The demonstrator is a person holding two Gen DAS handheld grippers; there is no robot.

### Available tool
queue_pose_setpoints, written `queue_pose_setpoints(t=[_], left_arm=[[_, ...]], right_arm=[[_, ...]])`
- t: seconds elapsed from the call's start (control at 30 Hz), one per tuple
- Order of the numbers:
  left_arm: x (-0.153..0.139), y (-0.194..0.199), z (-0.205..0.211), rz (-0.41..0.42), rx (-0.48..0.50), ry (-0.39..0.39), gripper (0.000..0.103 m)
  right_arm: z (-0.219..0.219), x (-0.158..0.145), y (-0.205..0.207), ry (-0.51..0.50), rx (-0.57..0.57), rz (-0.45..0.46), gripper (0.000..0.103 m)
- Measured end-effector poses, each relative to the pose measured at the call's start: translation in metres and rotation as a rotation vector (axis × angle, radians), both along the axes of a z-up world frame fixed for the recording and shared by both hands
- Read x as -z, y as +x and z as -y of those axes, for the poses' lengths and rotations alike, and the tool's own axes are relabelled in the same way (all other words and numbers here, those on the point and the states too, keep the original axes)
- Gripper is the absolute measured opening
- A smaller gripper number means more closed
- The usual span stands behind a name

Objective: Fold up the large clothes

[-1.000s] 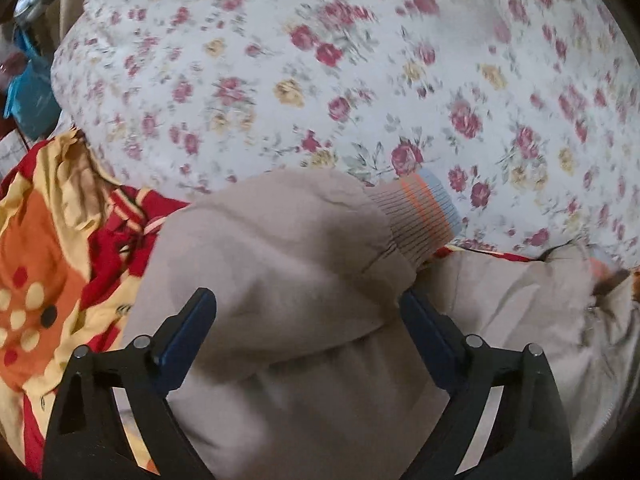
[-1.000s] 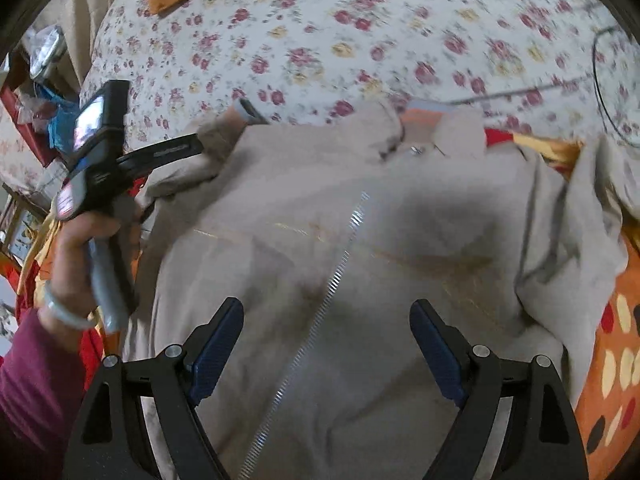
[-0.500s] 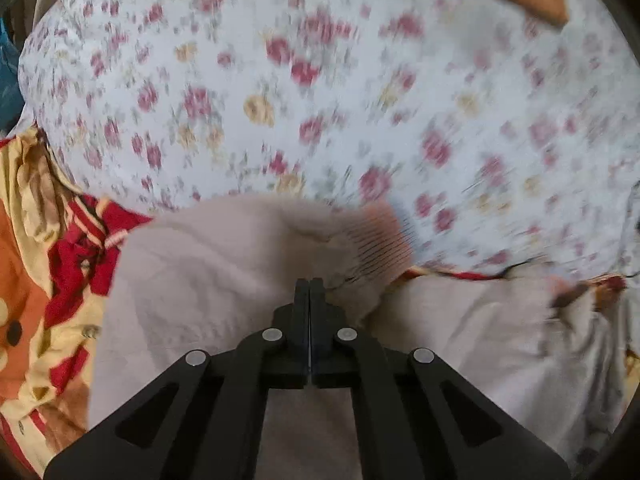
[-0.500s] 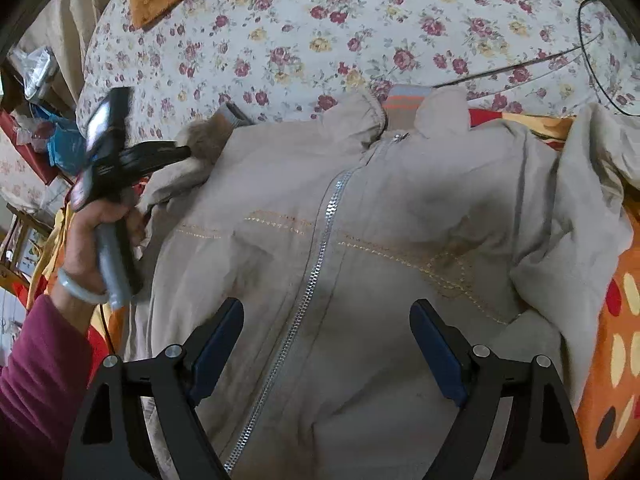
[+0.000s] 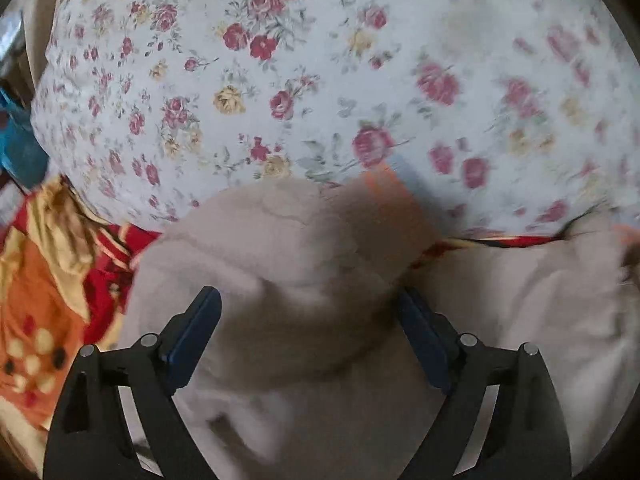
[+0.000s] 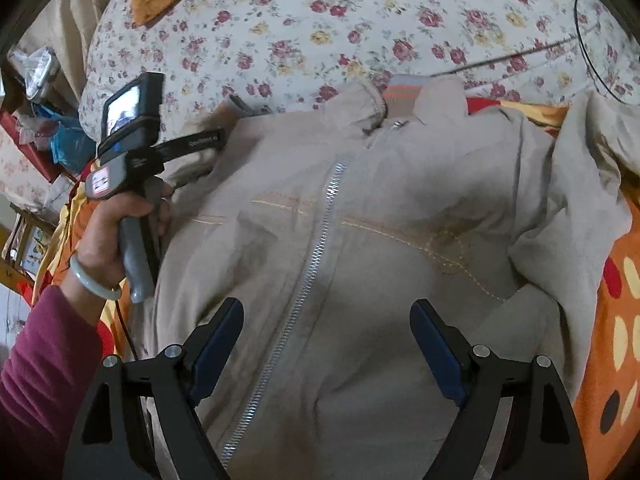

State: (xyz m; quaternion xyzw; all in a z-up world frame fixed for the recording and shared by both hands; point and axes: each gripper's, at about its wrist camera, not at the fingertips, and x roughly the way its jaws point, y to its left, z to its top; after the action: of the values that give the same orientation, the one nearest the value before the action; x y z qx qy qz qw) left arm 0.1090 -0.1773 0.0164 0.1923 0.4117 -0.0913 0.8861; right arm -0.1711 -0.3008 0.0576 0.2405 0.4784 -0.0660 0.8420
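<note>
Both grippers stand with jaws wide and nothing between them. One beige zip-front jacket (image 6: pixel 360 248) lies face up and spread across the orange-and-red patterned blanket (image 6: pixel 612 312), its collar (image 6: pixel 404 96) toward the white rose-print quilt (image 6: pixel 360 20); this flat, zipped layout appears intended to prepare it for folding.

Left gripper (image 5: pixel 308 336): blue pads (image 5: pixel 196 332) parted on either side of the bunched beige sleeve (image 5: pixel 280 264), whose orange-and-blue ribbed cuff (image 5: pixel 396 184) points toward the quilt. The sleeve sits between the fingers but is not clamped; contact cannot be confirmed owing to blur. In the right wrist view the person's left hand (image 6: pixel 116 232), wearing a pale bangle (image 6: pixel 92 280) and maroon cuff, holds the tool roughly level, reaching in from the jacket's edge toward the shoulder.

Right gripper (image 6: pixel 326 344): poised above the lower chest, straddling the silver zipper (image 6: pixel 316 248), pointing toward the collar.

Judgement: folding has barely begun; the sleeve looks the likely first part to bring across the body.
</note>
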Motion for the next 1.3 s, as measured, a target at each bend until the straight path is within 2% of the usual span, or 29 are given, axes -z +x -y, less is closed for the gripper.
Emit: queue_pose_setpoints(t=[0.1, 0.17, 0.23, 0.3, 0.37, 0.4, 0.43, 0.47, 0.5, 0.53, 0.57, 0.6, 0.67, 0.77, 0.87, 0.97, 1.1, 1.17, 1.3], left_arm=[[-0.003, 0.01, -0.016, -0.026, -0.046, -0.077, 0.09], [0.001, 0.018, -0.02, -0.022, -0.076, -0.074, 0.09], [0.006, 0.021, -0.015, -0.054, -0.057, -0.077, 0.09], [0.009, 0.012, -0.002, -0.065, 0.004, -0.081, 0.09], [0.01, 0.0, 0.012, -0.026, 0.085, -0.032, 0.09], [0.012, -0.001, 0.018, 0.005, 0.095, 0.023, 0.09], [0.014, 0.002, 0.019, 0.014, 0.081, 0.045, 0.088], [0.014, 0.008, 0.015, -0.001, 0.055, 0.03, 0.081], [0.014, 0.016, 0.007, -0.034, 0.023, -0.019, 0.074], [0.014, 0.024, -0.003, -0.082, -0.003, -0.079, 0.05], [0.016, 0.03, -0.009, -0.114, -0.013, -0.105, 0.023], [0.016, 0.035, -0.017, -0.151, -0.024, -0.128, 0.017], [0.007, 0.032, -0.031, -0.161, -0.019, -0.196, 0.014], [-0.016, 0.017, -0.047, -0.134, 0.005, -0.258, 0.012], [-0.055, -0.007, -0.062, -0.137, 0.079, -0.359, 0.012], [-0.094, -0.034, -0.066, -0.133, 0.158, -0.427, 0.012], [-0.149, -0.086, -0.039, -0.156, 0.293, -0.528, 0.012], [-0.163, -0.109, -0.022, -0.184, 0.372, -0.574, 0.012], [-0.164, -0.151, 0.025, -0.244, 0.494, -0.605, 0.012]], right_arm=[[0.009, 0.006, -0.001, 0.033, 0.016, -0.007, 0.087], [0.014, 0.011, -0.002, 0.056, 0.019, -0.008, 0.087], [0.017, 0.014, 0.0, 0.071, 0.02, -0.021, 0.087], [0.018, 0.015, 0.0, 0.076, 0.016, -0.022, 0.087], [0.018, 0.014, -0.001, 0.081, 0.011, -0.016, 0.087], [0.018, 0.014, -0.001, 0.085, 0.009, -0.017, 0.087], [0.018, 0.015, -0.001, 0.084, 0.009, -0.019, 0.087], [0.019, 0.016, 0.001, 0.084, 0.009, -0.023, 0.087], [0.019, 0.016, 0.001, 0.082, 0.009, -0.024, 0.087], [0.02, 0.015, 0.001, 0.08, 0.01, -0.022, 0.087], [0.02, 0.015, 0.001, 0.08, 0.01, -0.019, 0.087], [0.02, 0.015, 0.001, 0.085, 0.011, -0.019, 0.087], [0.022, 0.015, -0.001, 0.092, 0.019, -0.018, 0.087], [0.024, 0.013, -0.004, 0.094, 0.034, -0.012, 0.087], [0.025, 0.009, -0.01, 0.072, 0.048, -0.005, 0.087], [0.029, 0.002, -0.02, 0.077, 0.064, 0.007, 0.087], [0.037, -0.007, -0.034, 0.061, 0.113, 0.023, 0.087], [0.043, -0.011, -0.044, 0.057, 0.14, 0.029, 0.087], [0.055, -0.022, -0.068, 0.045, 0.187, 0.052, 0.087]])
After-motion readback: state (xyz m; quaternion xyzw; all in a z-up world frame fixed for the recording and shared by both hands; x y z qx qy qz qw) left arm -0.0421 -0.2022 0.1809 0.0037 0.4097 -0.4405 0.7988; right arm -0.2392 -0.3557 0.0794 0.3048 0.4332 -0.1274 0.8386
